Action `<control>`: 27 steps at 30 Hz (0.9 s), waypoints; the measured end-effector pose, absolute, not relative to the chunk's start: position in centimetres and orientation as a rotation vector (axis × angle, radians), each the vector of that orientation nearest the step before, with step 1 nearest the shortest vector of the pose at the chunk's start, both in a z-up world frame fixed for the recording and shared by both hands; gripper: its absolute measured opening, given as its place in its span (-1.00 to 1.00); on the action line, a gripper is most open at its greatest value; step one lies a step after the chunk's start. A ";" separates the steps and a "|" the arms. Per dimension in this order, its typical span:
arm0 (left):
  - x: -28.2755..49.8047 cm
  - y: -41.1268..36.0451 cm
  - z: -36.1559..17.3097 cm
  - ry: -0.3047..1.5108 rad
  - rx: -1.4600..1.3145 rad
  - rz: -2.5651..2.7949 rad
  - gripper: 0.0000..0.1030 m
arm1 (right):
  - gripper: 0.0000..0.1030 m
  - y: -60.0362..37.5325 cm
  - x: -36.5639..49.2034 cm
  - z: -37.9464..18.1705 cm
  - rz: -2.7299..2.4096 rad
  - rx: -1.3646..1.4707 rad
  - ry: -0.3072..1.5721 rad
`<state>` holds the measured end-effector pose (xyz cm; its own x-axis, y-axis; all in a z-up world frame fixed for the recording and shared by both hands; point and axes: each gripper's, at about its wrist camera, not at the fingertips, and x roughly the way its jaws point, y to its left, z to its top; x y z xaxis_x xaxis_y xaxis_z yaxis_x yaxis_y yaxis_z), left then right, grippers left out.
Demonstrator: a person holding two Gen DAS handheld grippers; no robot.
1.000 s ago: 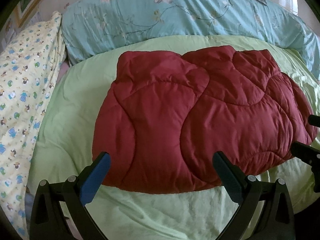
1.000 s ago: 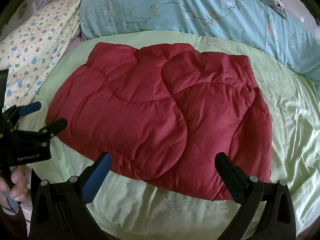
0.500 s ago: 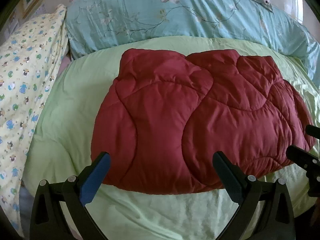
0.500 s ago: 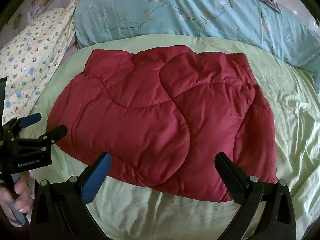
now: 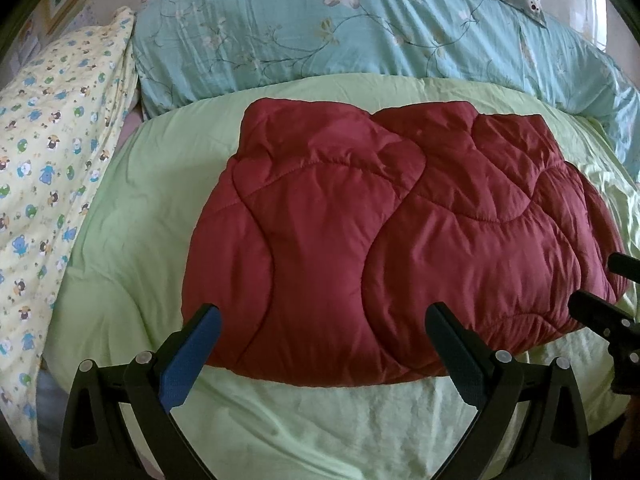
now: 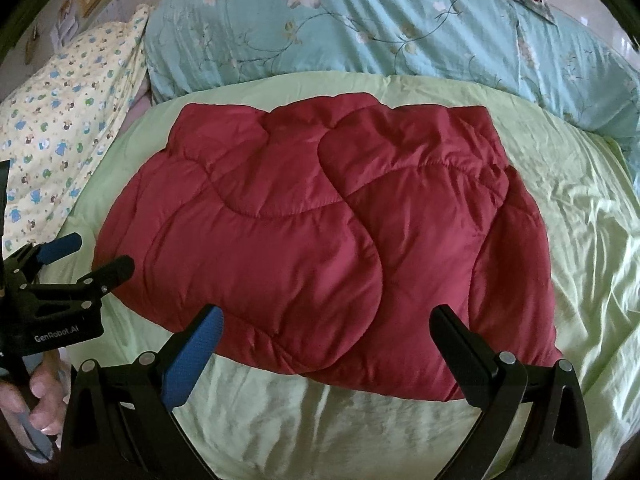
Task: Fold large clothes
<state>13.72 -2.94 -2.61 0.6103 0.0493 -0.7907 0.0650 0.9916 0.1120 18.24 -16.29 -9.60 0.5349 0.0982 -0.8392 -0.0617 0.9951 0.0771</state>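
Since the red quilted garment (image 5: pixel 384 248) lies as a puffy, already doubled-over bundle in the middle of the bed, on the pale green sheet (image 5: pixel 160 208), both tools hang just short of its near edge with nothing in them. Seen from its own camera, the left gripper (image 5: pixel 320 340) has its jaws spread wide and empty; the right gripper (image 6: pixel 324 344) shows the same, wide and empty, over the near hem. Each also appears at the edge of the other's view.

Padded and stitched in curved panels, the garment looks light but bulky and springy, so a fold will likely puff back open unless pressed down. Its shell has a slight sheen and is probably slippery, so a shallow pinch on one layer may slide off. A better hold, I judge, is deep on the near edge, close to the two near corners, taking all layers together. A teal floral duvet (image 6: pixel 400 28) and a yellow patterned pillow (image 5: pixel 52 152) lie beyond.
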 end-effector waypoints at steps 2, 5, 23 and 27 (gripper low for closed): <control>13.6 -3.0 -2.5 0.913 0.135 -0.011 0.99 | 1.00 -16.3 18.2 -9.6 0.095 0.040 1.001; 13.5 -3.0 -2.4 0.911 0.137 -0.014 0.99 | 1.00 -16.3 18.2 -9.6 0.097 0.040 1.001; 13.3 -2.7 -2.1 0.904 0.135 -0.020 0.99 | 1.00 -16.1 18.0 -9.2 0.107 0.038 0.996; 13.3 -2.5 -2.0 0.903 0.135 -0.021 0.99 | 1.00 -16.1 18.0 -9.2 0.107 0.038 0.996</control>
<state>13.26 -2.53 -2.04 0.6196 0.0381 -0.7840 0.0752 0.9913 0.1077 18.00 -16.13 -9.18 0.5387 0.1073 -0.8356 -0.0723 0.9941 0.0811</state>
